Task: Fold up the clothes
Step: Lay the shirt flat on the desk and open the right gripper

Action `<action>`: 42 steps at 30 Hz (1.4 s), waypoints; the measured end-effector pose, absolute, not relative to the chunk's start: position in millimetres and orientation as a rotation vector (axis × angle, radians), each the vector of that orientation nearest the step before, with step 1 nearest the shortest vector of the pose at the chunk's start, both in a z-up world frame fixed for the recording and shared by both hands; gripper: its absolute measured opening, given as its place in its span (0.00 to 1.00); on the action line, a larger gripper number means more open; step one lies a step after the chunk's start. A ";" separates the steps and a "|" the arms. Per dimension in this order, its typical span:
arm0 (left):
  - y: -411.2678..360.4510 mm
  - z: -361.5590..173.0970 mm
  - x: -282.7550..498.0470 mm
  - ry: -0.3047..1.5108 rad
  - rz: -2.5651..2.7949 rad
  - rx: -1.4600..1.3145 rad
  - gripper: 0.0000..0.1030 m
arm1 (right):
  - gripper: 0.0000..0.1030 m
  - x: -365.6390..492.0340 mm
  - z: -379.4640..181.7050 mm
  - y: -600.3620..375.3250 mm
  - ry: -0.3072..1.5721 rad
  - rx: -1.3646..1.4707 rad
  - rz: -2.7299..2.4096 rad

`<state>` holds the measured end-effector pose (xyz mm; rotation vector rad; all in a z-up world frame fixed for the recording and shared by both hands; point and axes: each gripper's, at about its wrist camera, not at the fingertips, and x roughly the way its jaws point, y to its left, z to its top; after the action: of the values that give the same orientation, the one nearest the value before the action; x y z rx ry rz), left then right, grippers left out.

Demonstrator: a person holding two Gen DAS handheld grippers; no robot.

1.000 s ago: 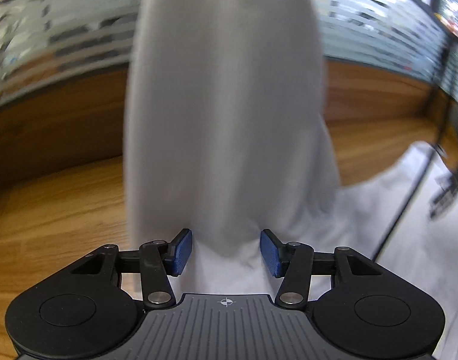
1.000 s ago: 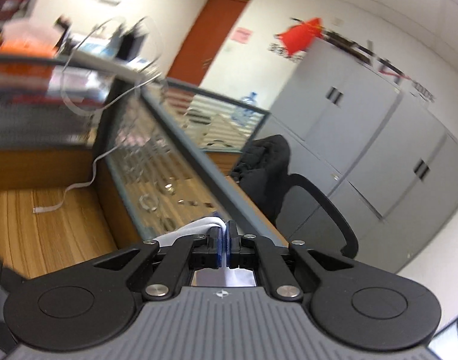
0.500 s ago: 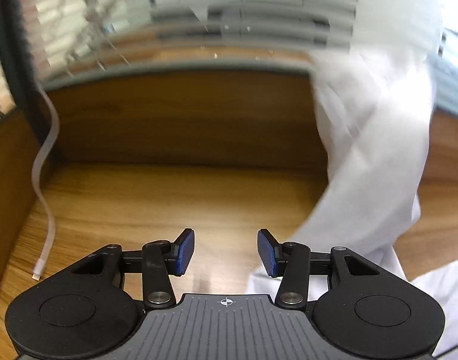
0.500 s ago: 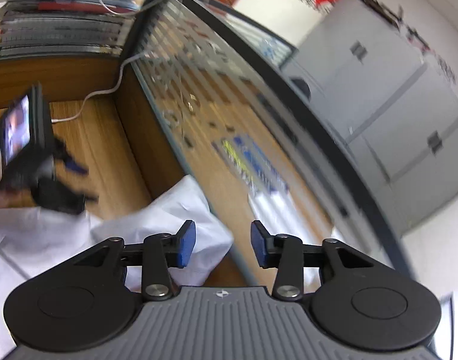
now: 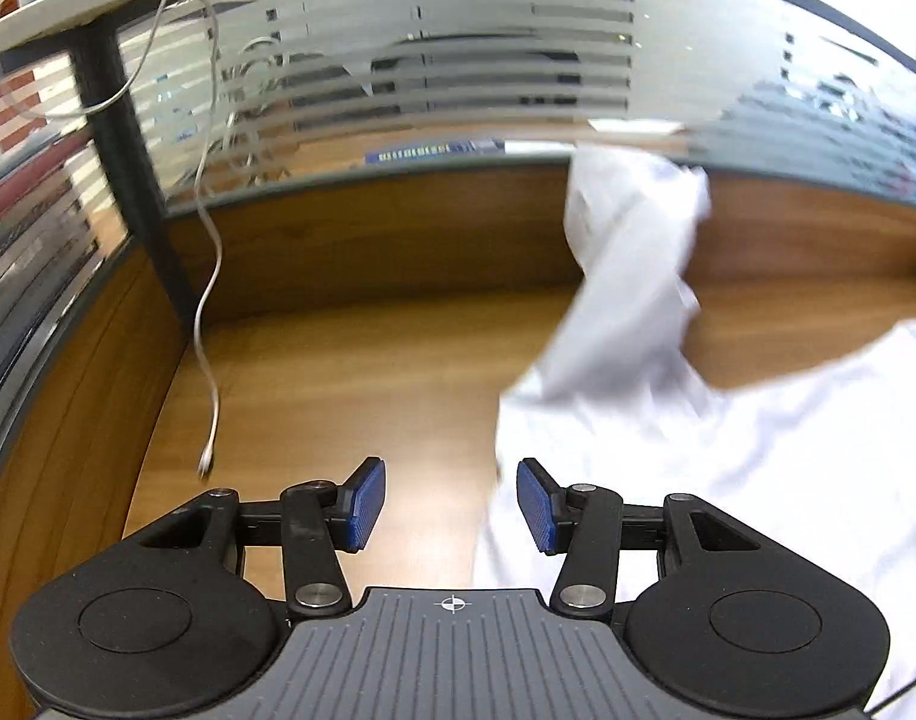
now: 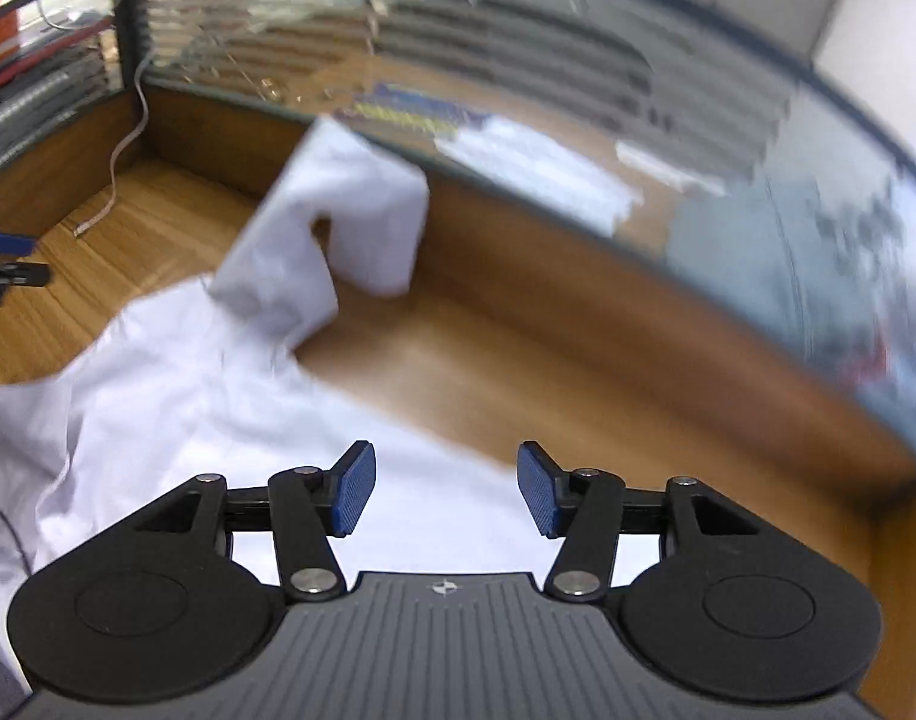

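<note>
A wooden desk [image 5: 350, 384] is backed by a frosted glass screen [image 5: 458, 72]. A white shirt [image 5: 758, 456] lies spread on it, one blurred end raised against the screen. The left gripper [image 5: 451, 504], wide open and empty, sits at the shirt's left edge. The right gripper [image 6: 446, 495], also wide open and empty, hovers over its right part. A white cable [image 5: 209, 324] dangles far left.
</note>
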<state>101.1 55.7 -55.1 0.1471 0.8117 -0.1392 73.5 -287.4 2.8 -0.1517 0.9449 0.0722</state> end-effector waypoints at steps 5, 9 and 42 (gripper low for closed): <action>57.7 -64.8 53.3 0.874 -0.154 0.132 0.53 | 0.59 16.3 -44.2 -299.9 1.015 -0.064 0.018; 53.6 -69.1 16.3 0.886 -0.207 0.129 0.55 | 0.59 -23.3 -75.2 -300.7 1.058 0.007 -0.016; 34.1 -113.5 -69.8 0.942 -0.234 0.166 0.09 | 0.59 -121.7 -157.1 -299.7 1.256 0.030 -0.083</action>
<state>-69.8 34.1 -113.5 0.1658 0.9418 -0.2345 -121.7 -299.7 -157.1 0.0304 1.2565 -0.0831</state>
